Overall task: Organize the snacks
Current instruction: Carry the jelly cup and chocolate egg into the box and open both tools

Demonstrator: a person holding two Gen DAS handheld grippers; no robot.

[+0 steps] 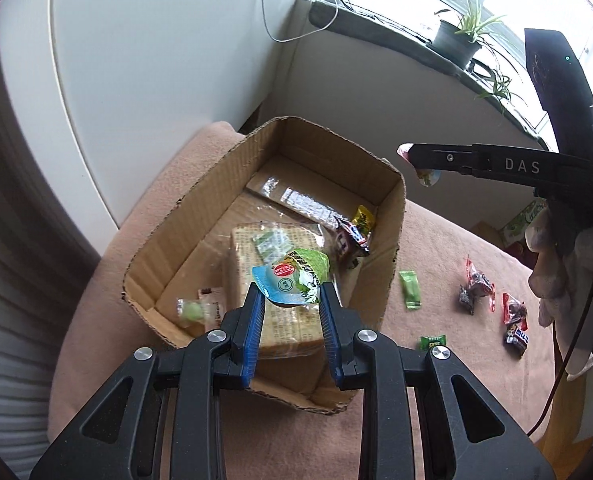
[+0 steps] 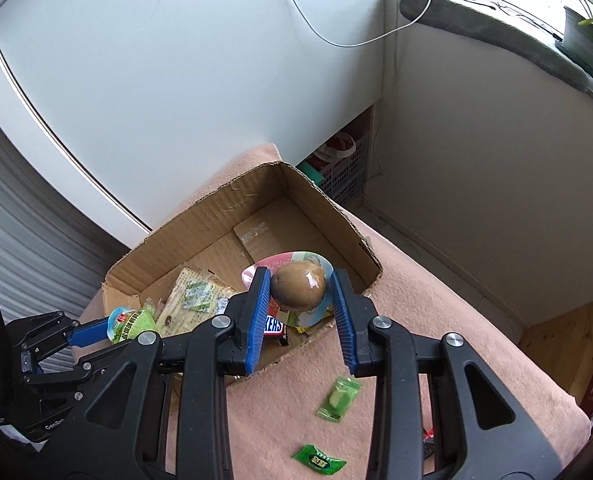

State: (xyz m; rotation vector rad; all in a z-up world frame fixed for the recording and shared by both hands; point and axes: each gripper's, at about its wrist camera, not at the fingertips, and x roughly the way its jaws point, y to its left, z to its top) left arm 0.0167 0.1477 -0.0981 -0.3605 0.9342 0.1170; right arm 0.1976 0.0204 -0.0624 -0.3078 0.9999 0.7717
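Pink blanket is carrying a cardboard box (image 1: 392, 200); left gripper (image 1: 288, 292) fingers are pinching a green-lidded cup (image 1: 296, 276), right gripper (image 2: 300, 292) fingers an egg pack (image 2: 298, 286), both hovering over it, awaiting release

The worktop (image 1: 96, 320) is covered by a salmon-pink cloth, and an open cardboard box (image 1: 200, 188) stands directly on it toward its far left corner. In the left wrist view, loose wrapped sweets lie on the cloth at about three o'clock of the box: a light green packet (image 1: 410, 290) just beside the box wall, a dark green candy (image 1: 431, 342) nearer the camera, and red-and-dark wrapped pieces (image 1: 476, 284) and (image 1: 514, 312) farther out. In the right wrist view the light green packet (image 2: 339, 397) and the dark green candy (image 2: 318, 459) lie apart on the cloth at six o'clock of the box.
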